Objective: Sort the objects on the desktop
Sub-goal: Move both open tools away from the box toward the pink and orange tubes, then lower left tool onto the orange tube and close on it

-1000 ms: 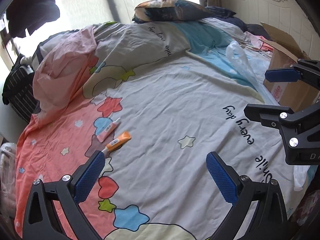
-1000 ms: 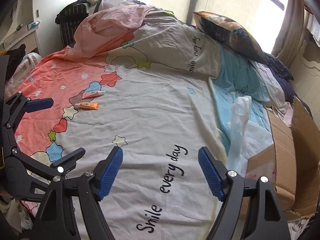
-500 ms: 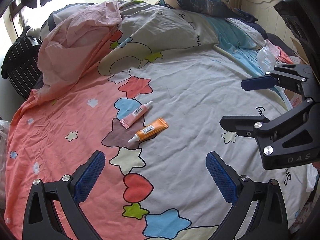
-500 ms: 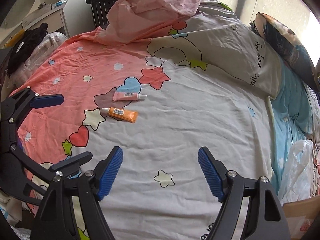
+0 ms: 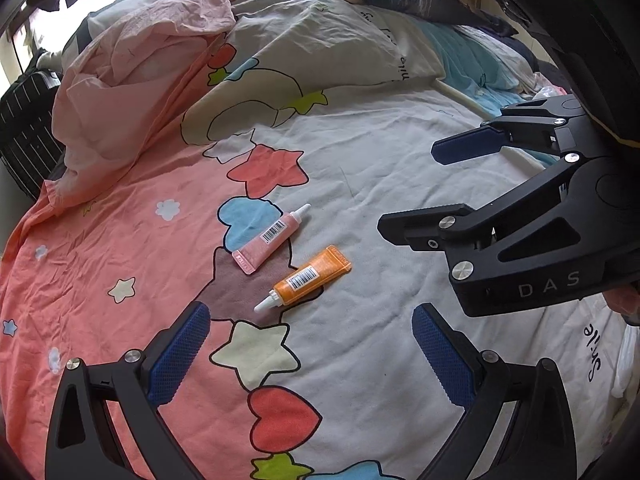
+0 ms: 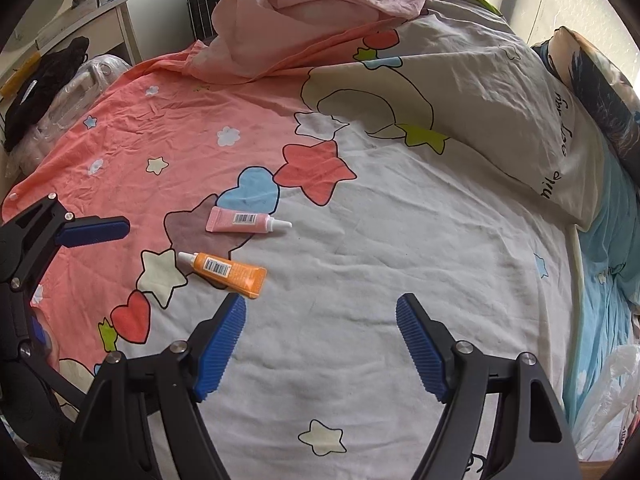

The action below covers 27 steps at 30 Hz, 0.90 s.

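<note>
Two small tubes lie side by side on a cartoon-print bedsheet (image 5: 372, 184). The pink tube (image 5: 269, 239) (image 6: 240, 220) has a white cap and a barcode. The orange tube (image 5: 310, 276) (image 6: 228, 272) lies just nearer, also capped white. My left gripper (image 5: 312, 356) hovers open a little short of the orange tube, nothing between its fingers. My right gripper (image 6: 320, 344) is open and empty too, with its left fingertip close to the orange tube's flat end. In the left wrist view the right gripper (image 5: 420, 192) shows at the right edge.
A crumpled pink sheet (image 6: 304, 8) and a grey quilt (image 6: 480, 92) pile up at the far side. A dark patterned pillow (image 6: 600, 88) lies at the right. A white plastic bag (image 6: 612, 392) sits at the bed's right edge, a desk (image 6: 80, 28) and black bag (image 6: 44, 80) to the left.
Both grippers have swung left and moved in toward the two tubes, which now sit much closer and nearer the centre of each view. The cardboard box has left the frames.
</note>
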{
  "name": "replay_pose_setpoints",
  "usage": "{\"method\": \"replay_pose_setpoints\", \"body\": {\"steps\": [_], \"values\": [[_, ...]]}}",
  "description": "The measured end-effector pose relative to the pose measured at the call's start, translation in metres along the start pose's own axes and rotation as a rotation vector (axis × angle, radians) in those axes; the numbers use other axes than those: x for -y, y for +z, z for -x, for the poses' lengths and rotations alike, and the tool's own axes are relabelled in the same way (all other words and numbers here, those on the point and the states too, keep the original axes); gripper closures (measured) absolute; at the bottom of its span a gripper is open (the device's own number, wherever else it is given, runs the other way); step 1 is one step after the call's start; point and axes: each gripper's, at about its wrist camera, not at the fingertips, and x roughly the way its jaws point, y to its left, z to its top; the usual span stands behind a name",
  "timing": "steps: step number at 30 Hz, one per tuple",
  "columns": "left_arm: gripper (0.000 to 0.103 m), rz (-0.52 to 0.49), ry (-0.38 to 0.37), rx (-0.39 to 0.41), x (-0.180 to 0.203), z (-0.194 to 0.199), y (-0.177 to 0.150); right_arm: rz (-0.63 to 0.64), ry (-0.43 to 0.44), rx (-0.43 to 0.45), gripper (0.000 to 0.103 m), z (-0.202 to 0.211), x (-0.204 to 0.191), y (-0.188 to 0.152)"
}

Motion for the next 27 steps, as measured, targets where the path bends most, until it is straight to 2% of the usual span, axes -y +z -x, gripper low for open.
{"method": "replay_pose_setpoints", "body": {"steps": [6, 8, 11, 13, 17, 18, 19, 22, 27], "values": [[0.000, -0.021, 0.017, -0.038, -0.008, -0.019, 0.002, -0.043, 0.029, -0.010, 0.028, -0.016, 0.012, 0.010], [0.005, -0.038, 0.026, -0.043, -0.008, -0.023, 0.002, -0.045, 0.031, -0.017, 0.028, -0.022, 0.014, 0.012], [0.020, -0.073, 0.037, -0.061, -0.003, -0.030, 0.001, -0.032, 0.031, -0.017, 0.028, -0.028, 0.012, 0.016], [0.036, -0.069, 0.029, -0.071, -0.005, -0.032, 0.002, -0.020, 0.036, -0.019, 0.028, -0.033, 0.010, 0.019], [0.046, -0.057, 0.009, -0.092, -0.009, -0.037, 0.004, 0.019, 0.042, -0.036, 0.028, -0.044, 0.006, 0.027], [0.056, -0.054, 0.004, -0.097, -0.010, -0.038, 0.005, 0.035, 0.050, -0.037, 0.028, -0.045, 0.004, 0.028], [0.062, -0.051, 0.000, -0.102, -0.011, -0.039, 0.005, 0.052, 0.058, -0.037, 0.028, -0.046, 0.003, 0.029], [0.069, -0.042, -0.015, -0.117, -0.013, -0.043, 0.006, 0.102, 0.082, -0.037, 0.028, -0.048, -0.002, 0.033], [0.069, -0.033, -0.036, -0.137, -0.017, -0.048, 0.009, 0.181, 0.121, -0.037, 0.028, -0.052, -0.010, 0.040]]}}
